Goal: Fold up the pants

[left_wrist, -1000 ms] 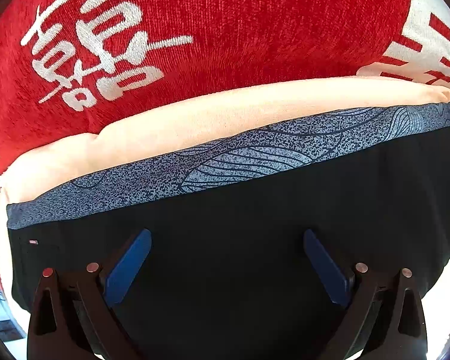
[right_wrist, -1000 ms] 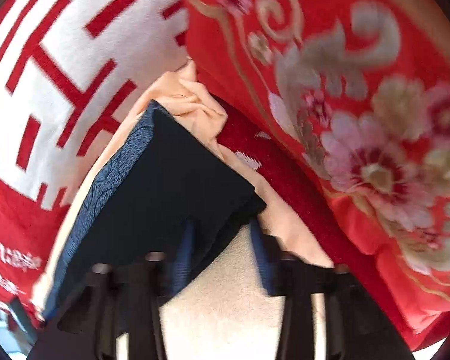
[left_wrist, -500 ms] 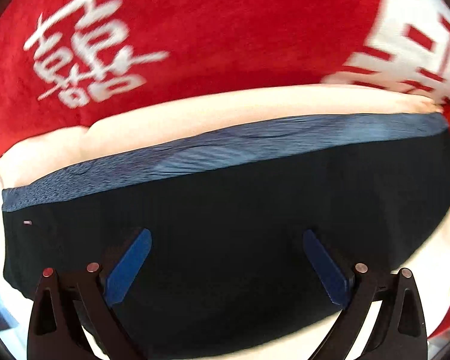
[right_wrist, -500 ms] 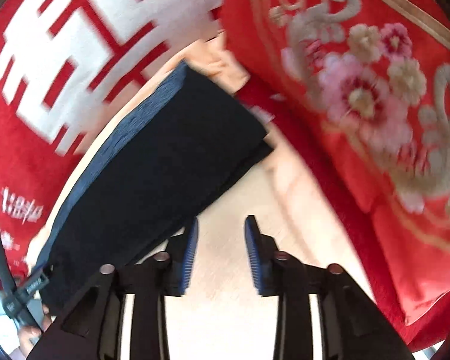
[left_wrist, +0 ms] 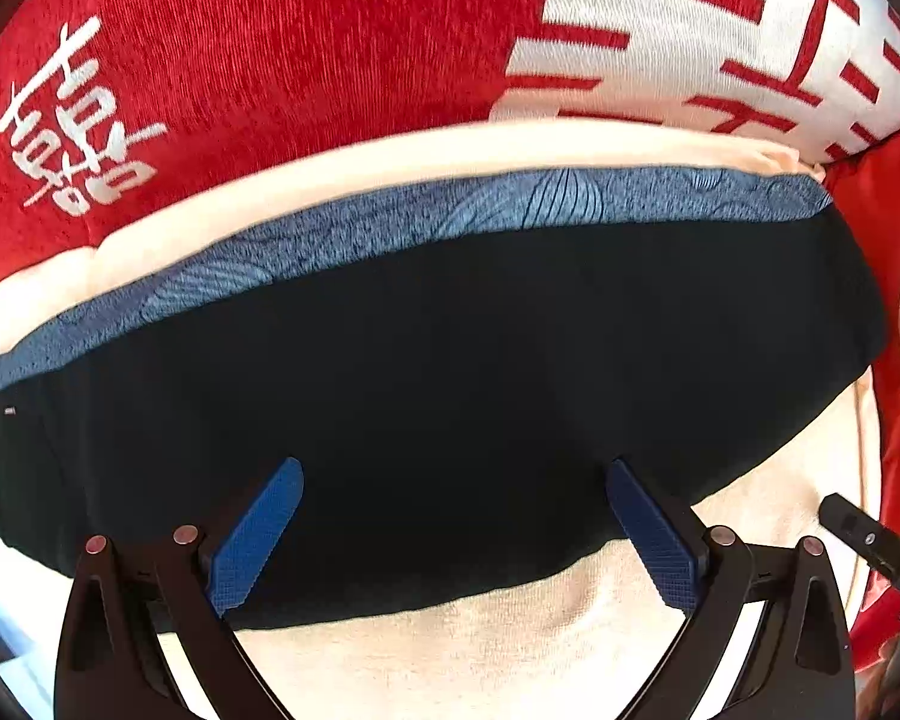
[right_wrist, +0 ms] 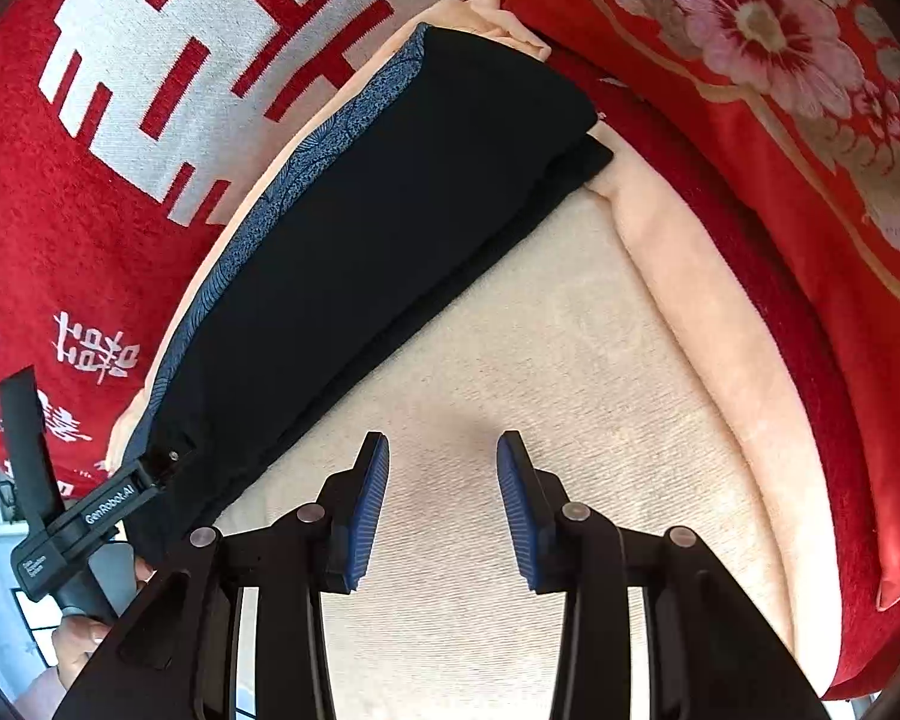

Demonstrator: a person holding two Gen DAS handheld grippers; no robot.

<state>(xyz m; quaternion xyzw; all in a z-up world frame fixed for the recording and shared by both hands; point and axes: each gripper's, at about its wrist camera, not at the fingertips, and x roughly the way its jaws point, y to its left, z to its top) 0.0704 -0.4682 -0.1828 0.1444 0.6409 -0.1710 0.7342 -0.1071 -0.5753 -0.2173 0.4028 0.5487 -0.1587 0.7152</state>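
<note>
The black pants (left_wrist: 438,372) lie folded into a long flat band with a blue patterned waistband (left_wrist: 450,216) along the far edge, on a cream cushion (left_wrist: 462,654). My left gripper (left_wrist: 450,534) is open and empty, its blue pads just above the near edge of the pants. In the right wrist view the folded pants (right_wrist: 378,228) lie to the upper left. My right gripper (right_wrist: 443,504) is open and empty over bare cream cushion (right_wrist: 570,372), apart from the pants. The left gripper's body (right_wrist: 84,528) shows at the pants' left end.
A red blanket with white characters (left_wrist: 258,48) lies behind the cushion. A red floral pillow (right_wrist: 780,90) lies to the right. The cushion's peach raised rim (right_wrist: 690,276) runs along its right side. The right gripper's tip (left_wrist: 870,540) shows at the left view's right edge.
My right gripper has let go of the pants' corner and drawn back over the cushion. My left gripper has also pulled back, so more of the folded pants shows.
</note>
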